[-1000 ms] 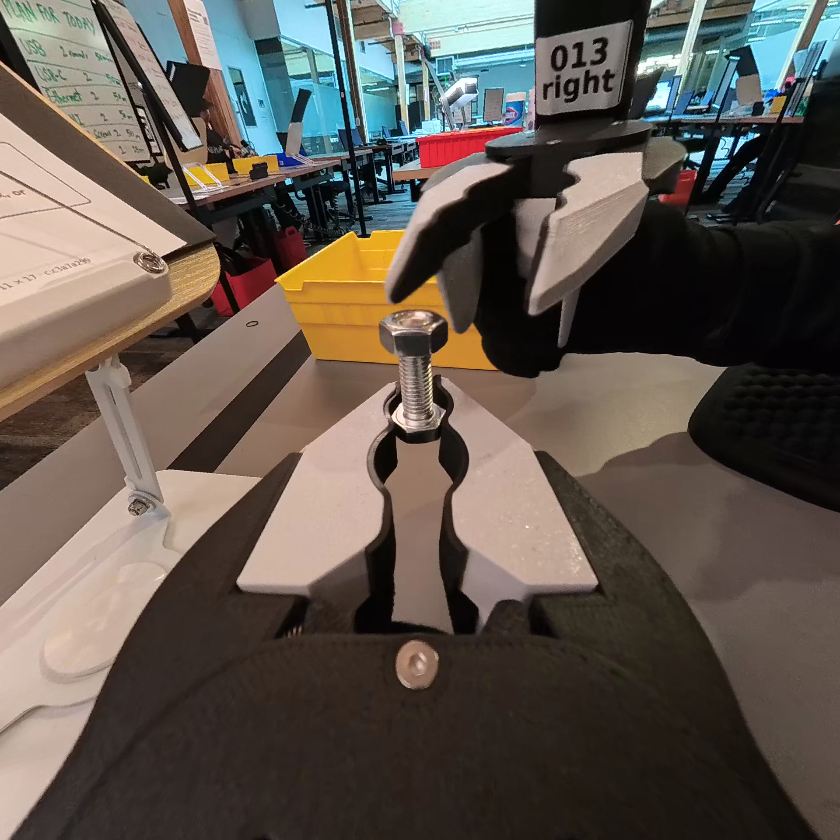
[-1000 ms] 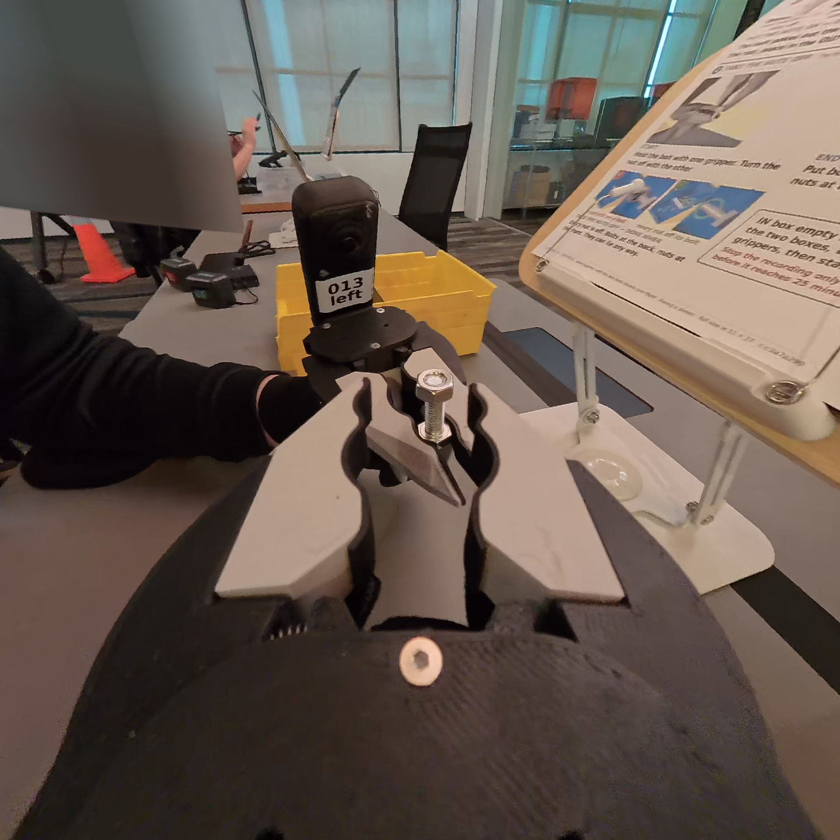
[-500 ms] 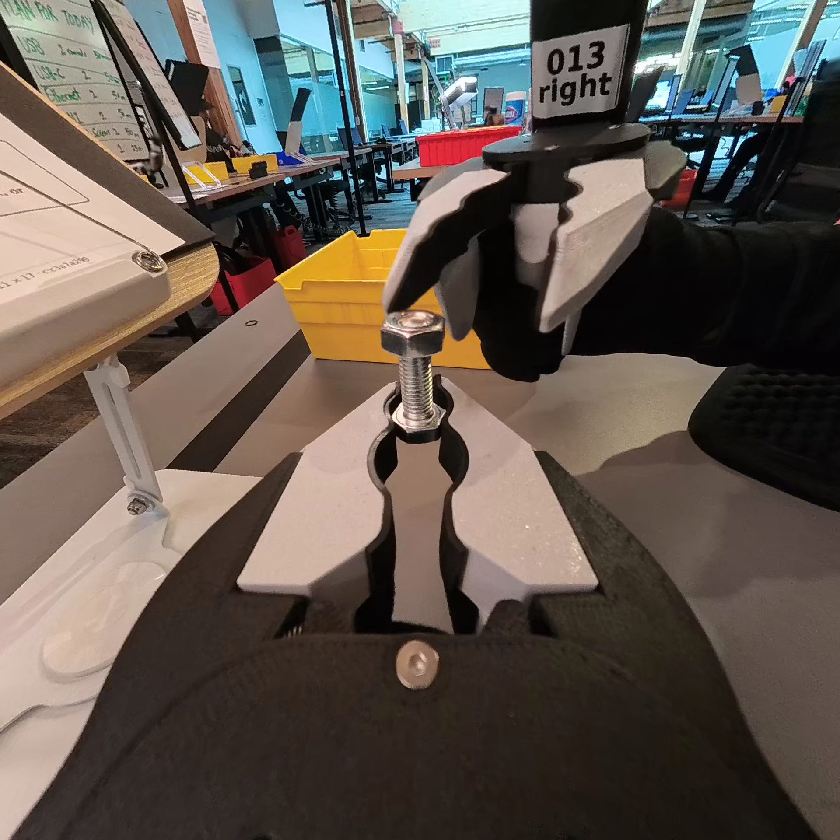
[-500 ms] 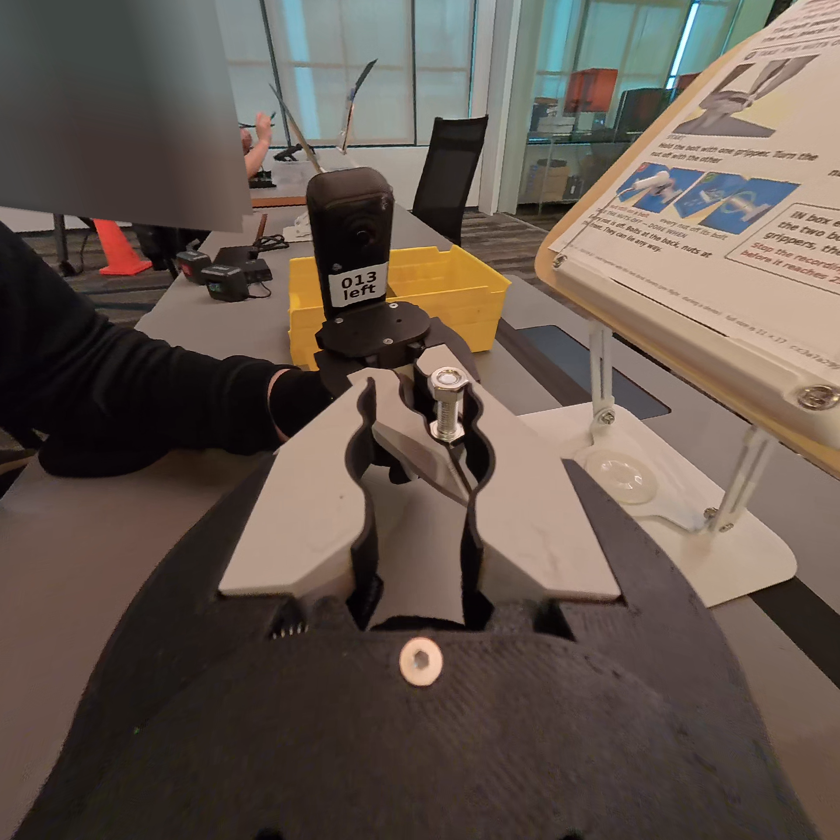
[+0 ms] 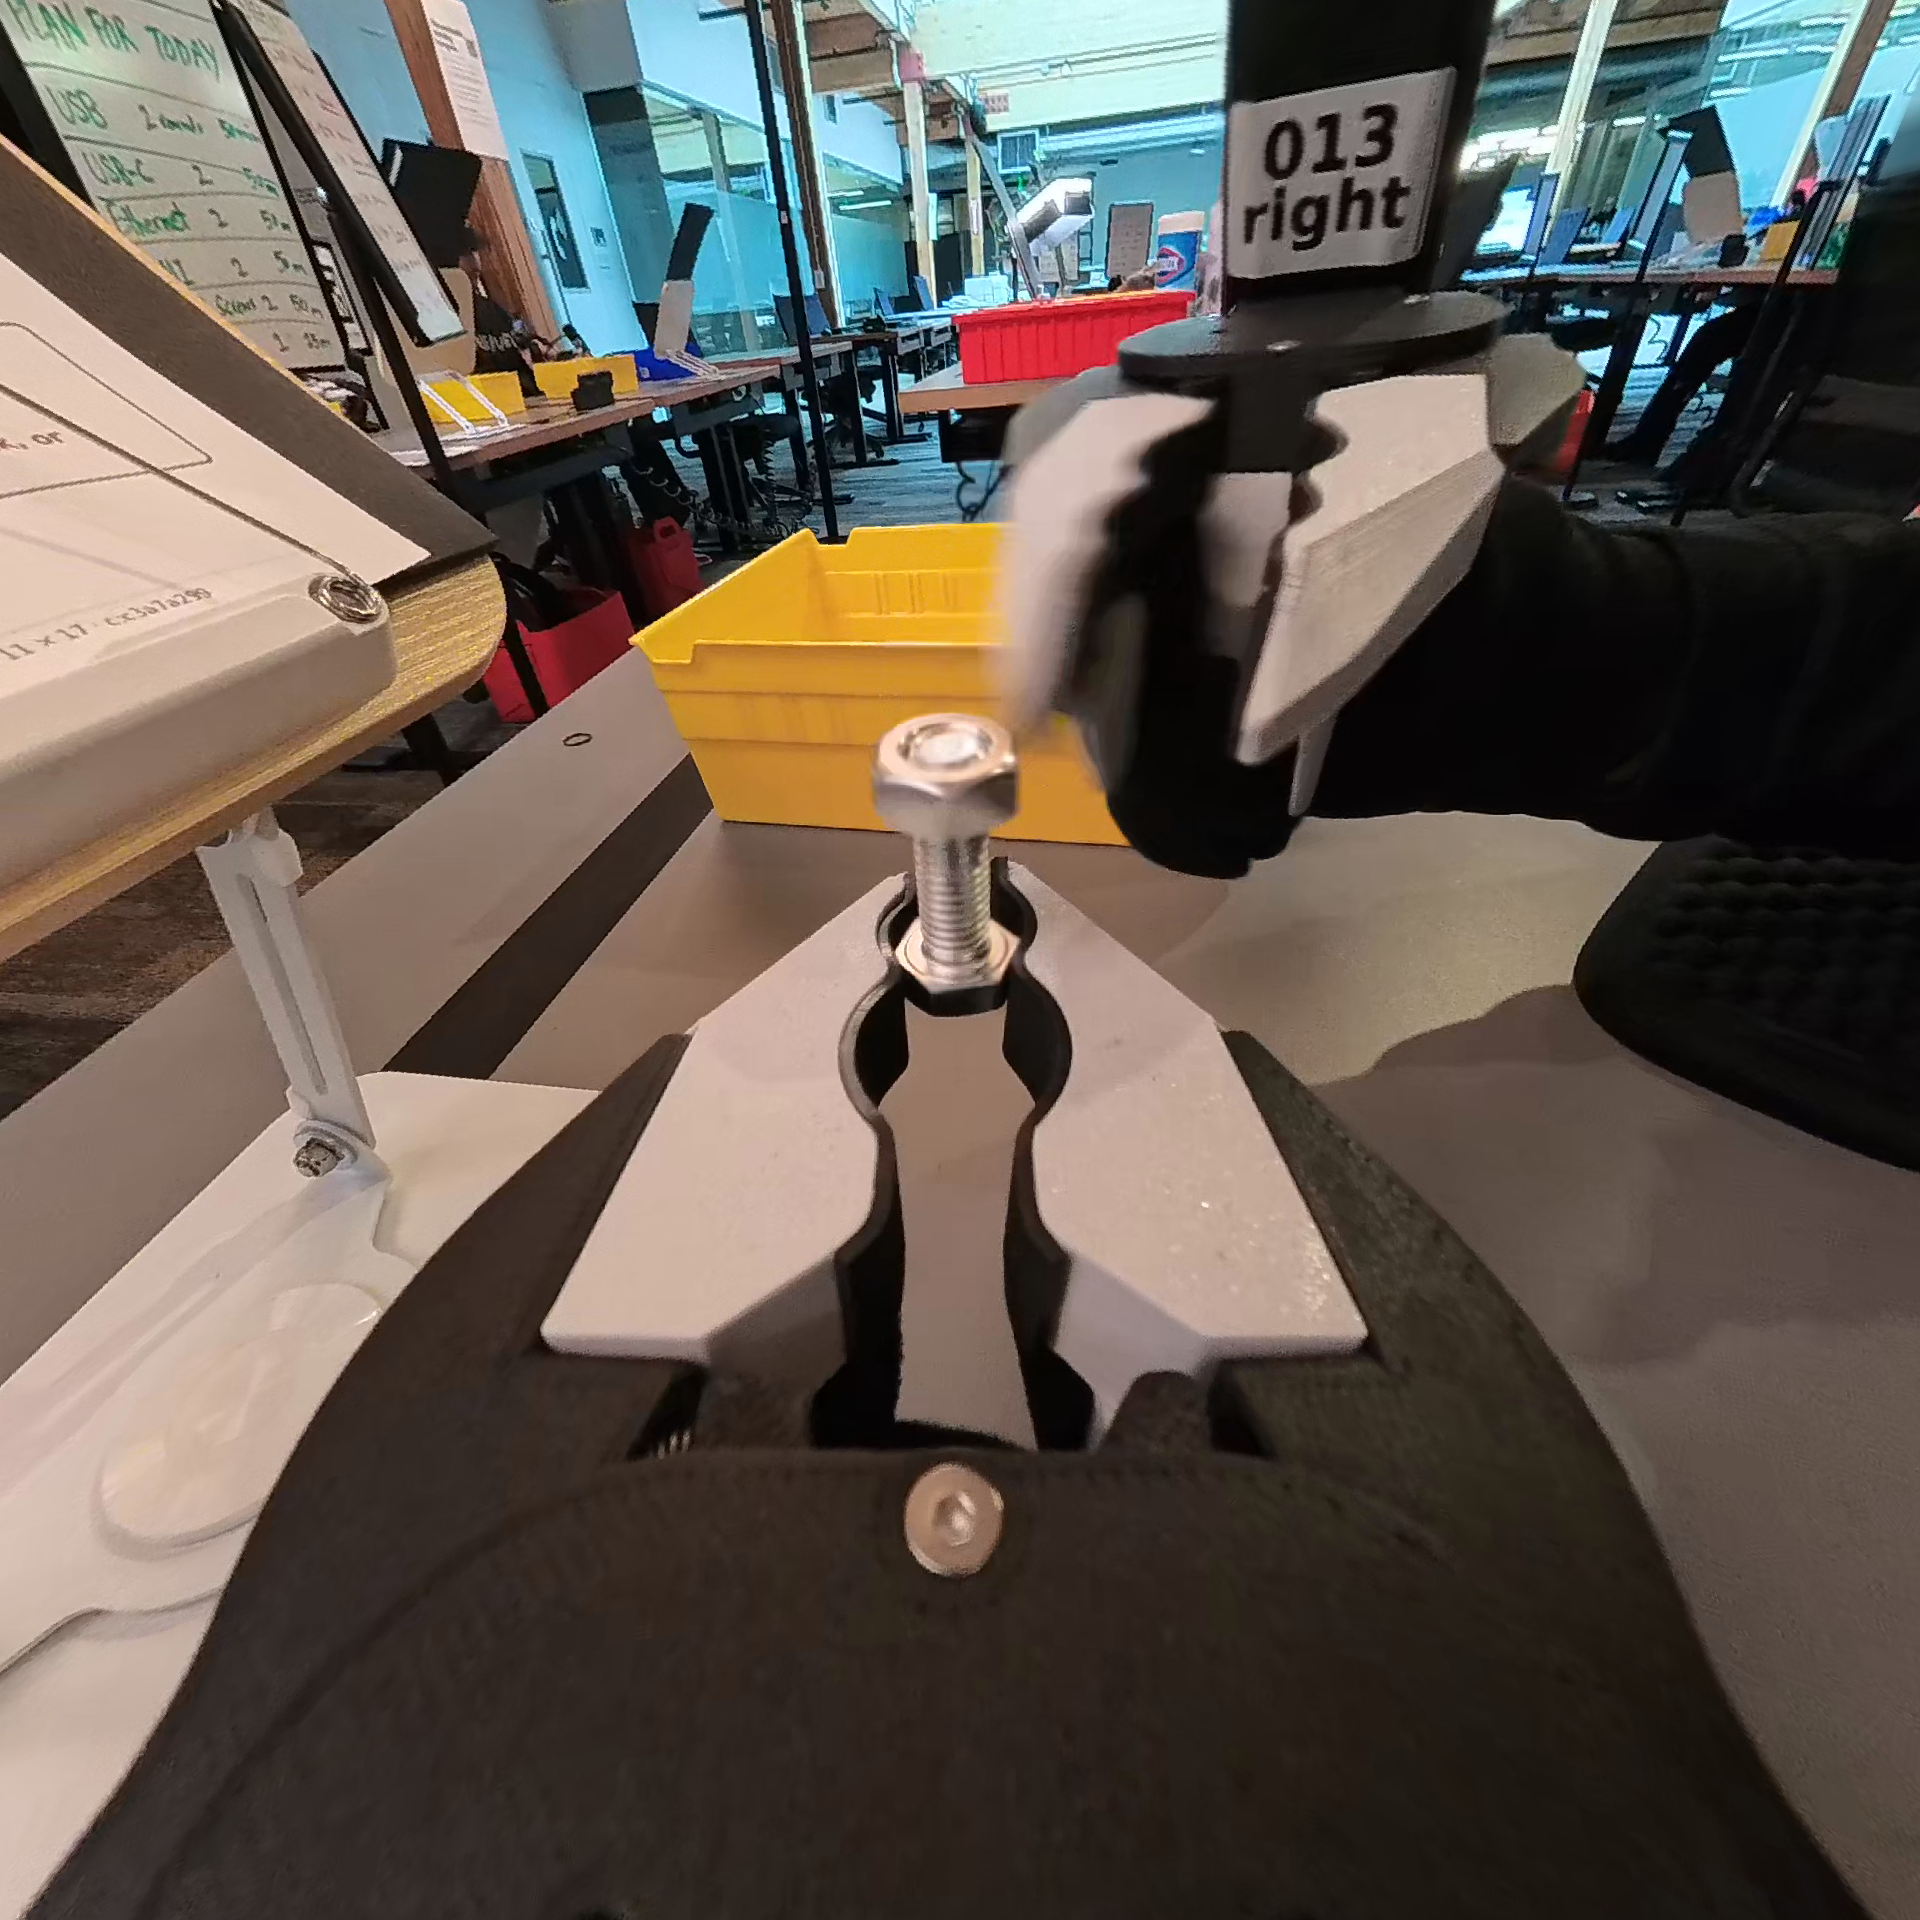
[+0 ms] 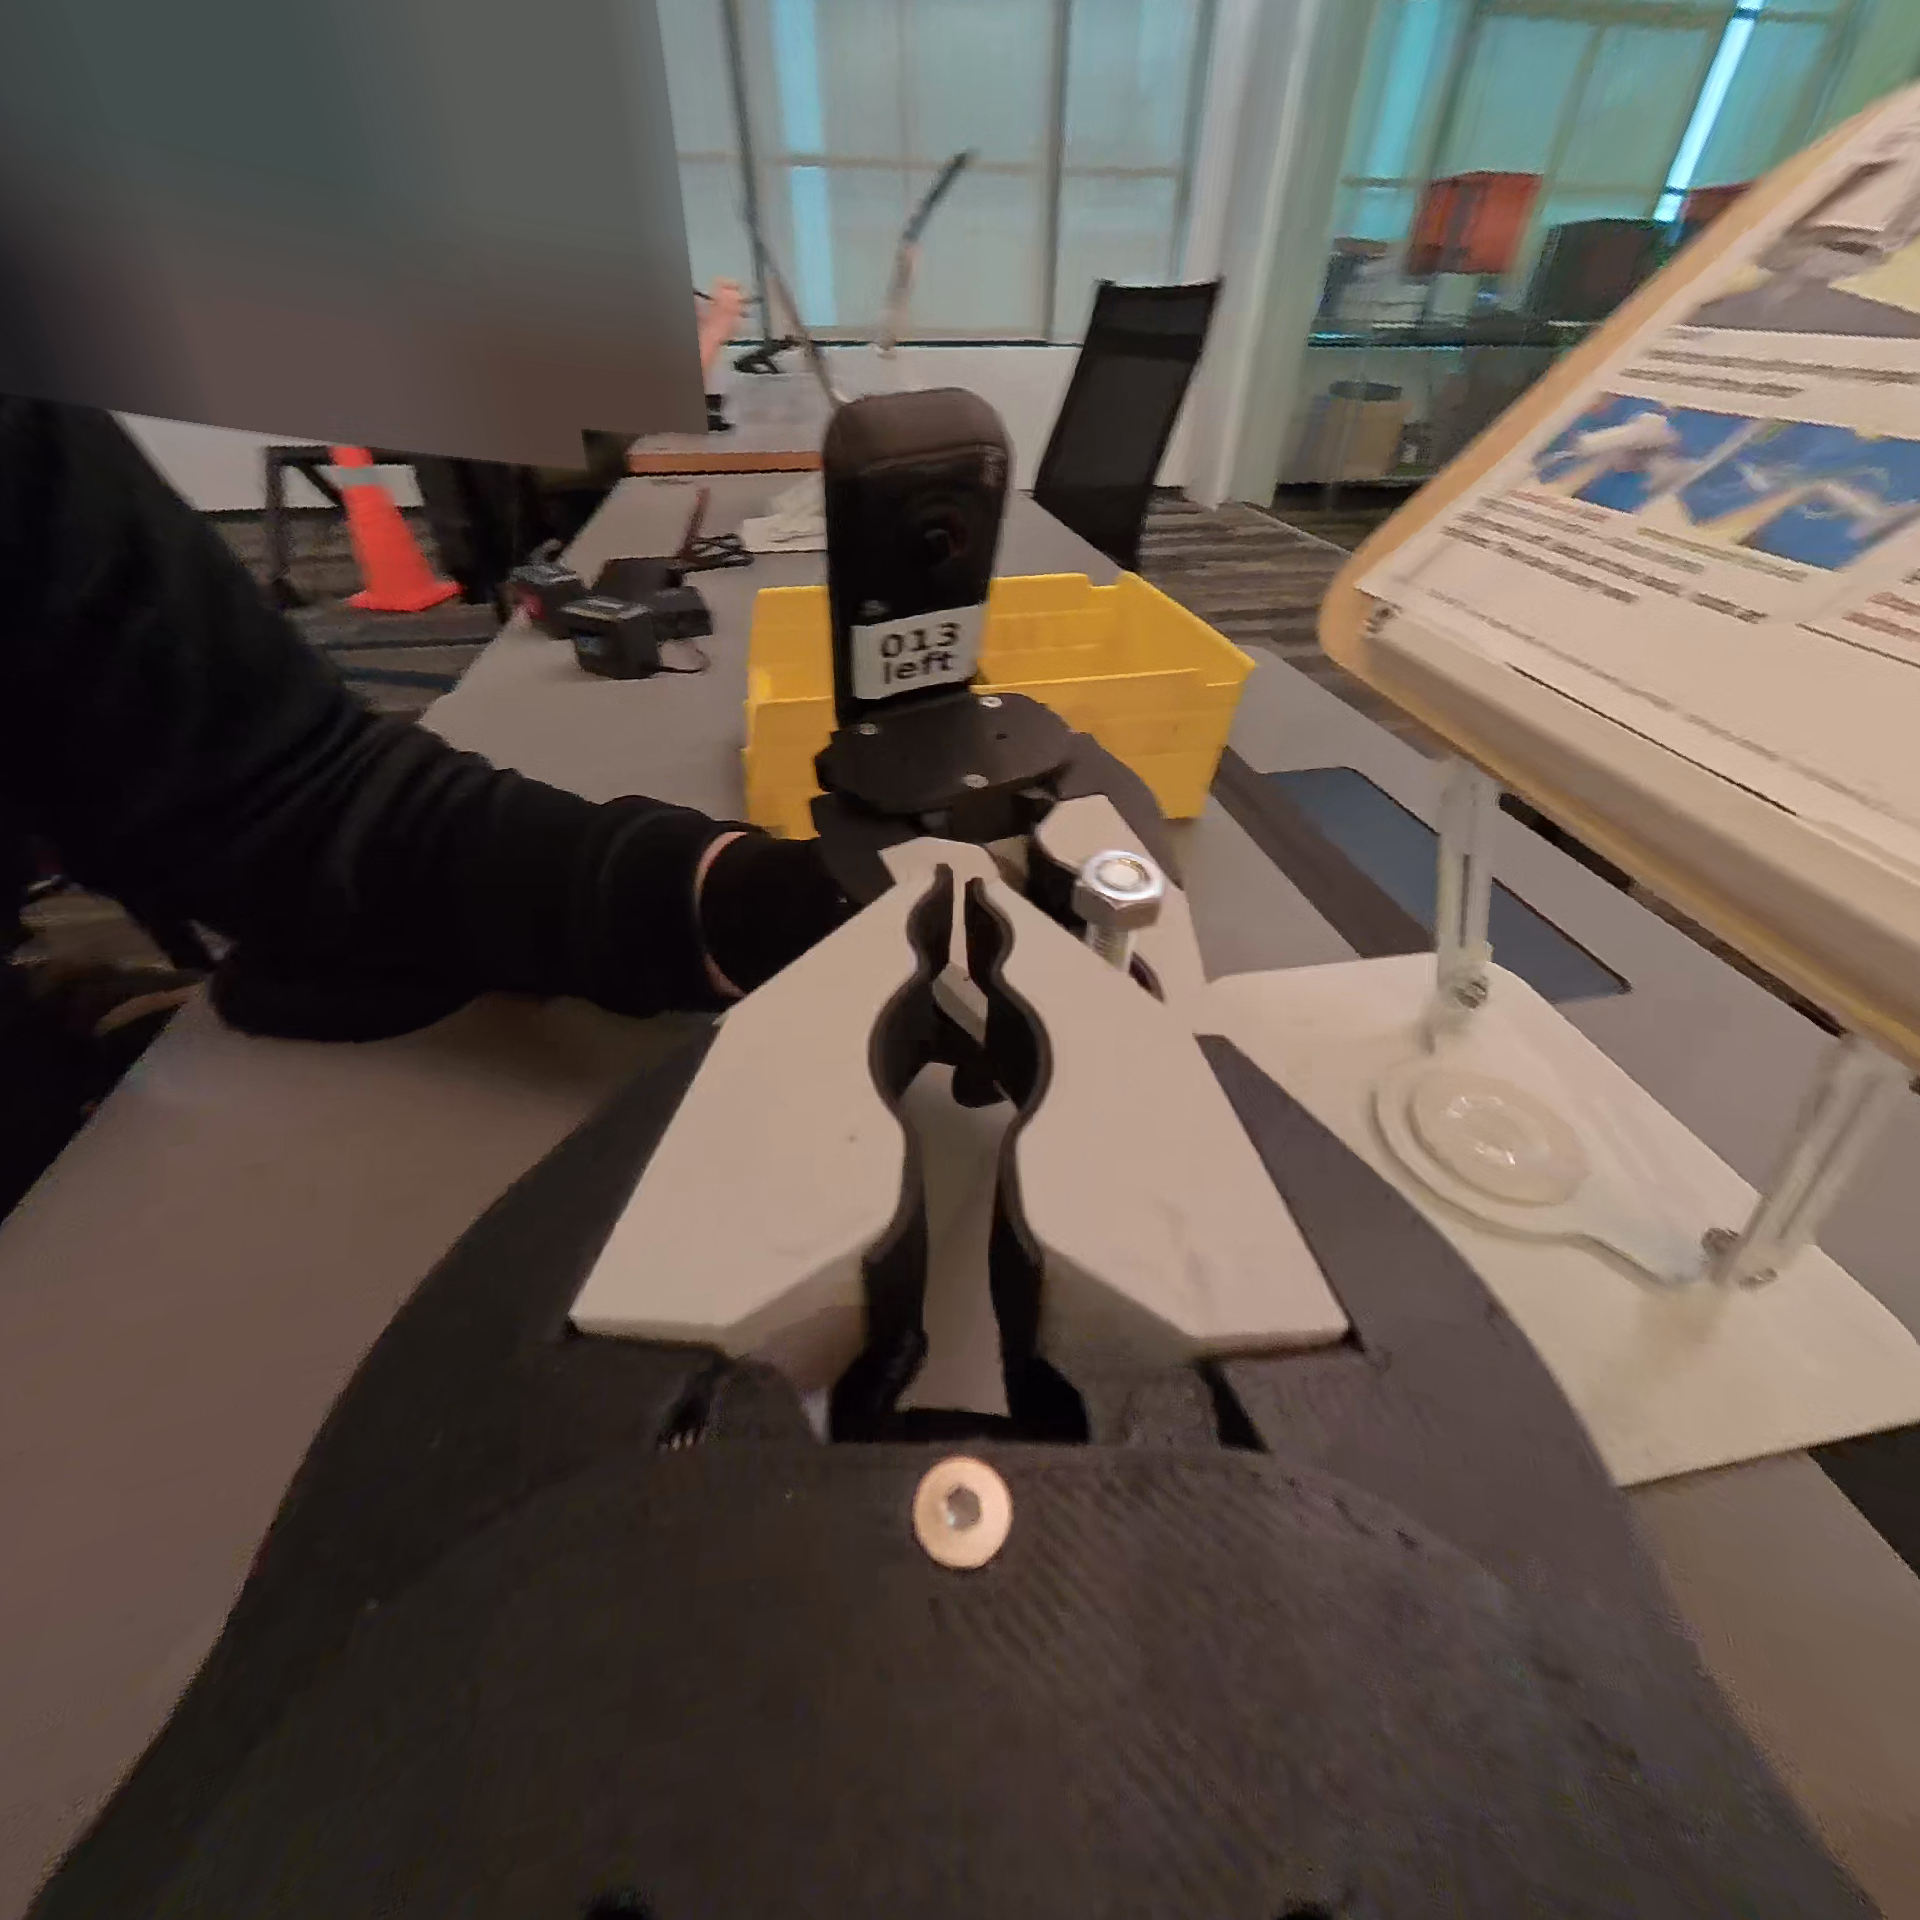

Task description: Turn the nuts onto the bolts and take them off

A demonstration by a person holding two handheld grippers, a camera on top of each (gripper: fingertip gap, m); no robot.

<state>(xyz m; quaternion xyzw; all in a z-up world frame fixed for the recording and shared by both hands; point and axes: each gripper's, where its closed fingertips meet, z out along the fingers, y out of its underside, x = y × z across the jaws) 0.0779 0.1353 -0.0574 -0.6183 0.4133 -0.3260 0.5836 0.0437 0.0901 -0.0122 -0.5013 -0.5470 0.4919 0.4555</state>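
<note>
My left gripper (image 5: 953, 883) is shut on the hex head of a steel bolt (image 5: 951, 920) and holds it upright above the grey table (image 5: 1558, 1351). A steel nut (image 5: 945, 774) sits at the top end of the thread. My right gripper (image 6: 951, 883) has its jaws almost together with nothing between them. In its own view the nut (image 6: 1117, 896) stands just right of its tips. In the left wrist view the right gripper (image 5: 1143, 727) hangs blurred above and to the right of the nut, apart from it.
A yellow bin (image 5: 831, 665) stands behind the bolt; it also shows in the right wrist view (image 6: 1143, 665). An instruction board (image 6: 1662, 623) on a white stand base (image 6: 1558, 1195) is beside it. A black mesh pad (image 5: 1766, 987) lies at the right. A black sleeve (image 6: 416, 831) rests on the table. Some 7 cm of space lies between my two pairs of fingers.
The right gripper's jaws went from wide open around the nut to almost together, and it shifted sideways off the nut. The left gripper and the bolt stayed put.
</note>
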